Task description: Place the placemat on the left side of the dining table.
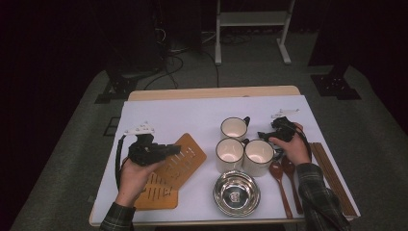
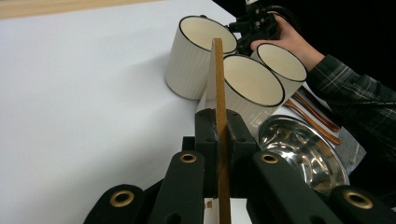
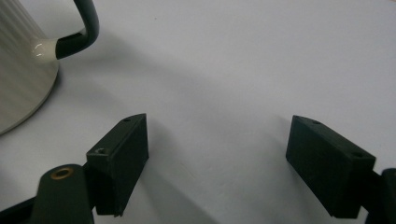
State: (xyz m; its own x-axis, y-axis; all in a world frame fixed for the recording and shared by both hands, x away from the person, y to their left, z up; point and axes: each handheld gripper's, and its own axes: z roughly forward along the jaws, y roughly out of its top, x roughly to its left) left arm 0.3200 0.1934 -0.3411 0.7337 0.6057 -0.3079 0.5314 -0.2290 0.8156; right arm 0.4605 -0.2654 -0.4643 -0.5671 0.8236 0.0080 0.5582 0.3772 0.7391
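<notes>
Two slotted wooden boards (image 1: 159,185) overlap at the left of a white-covered table (image 1: 192,113); the left gripper (image 1: 166,149) clamps the upper board (image 2: 219,107) edge-on. The right gripper (image 1: 263,135), jaws spread and empty, hovers beside three ribbed cream mugs (image 1: 230,153); its hand (image 1: 292,144) partly hides it. A steel bowl (image 1: 236,193) gleams nearby.

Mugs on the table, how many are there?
3, clustered right of centre: the far mug, the left mug in front of it, and the right mug beside that, near the right claw. None looks hidden.
</notes>
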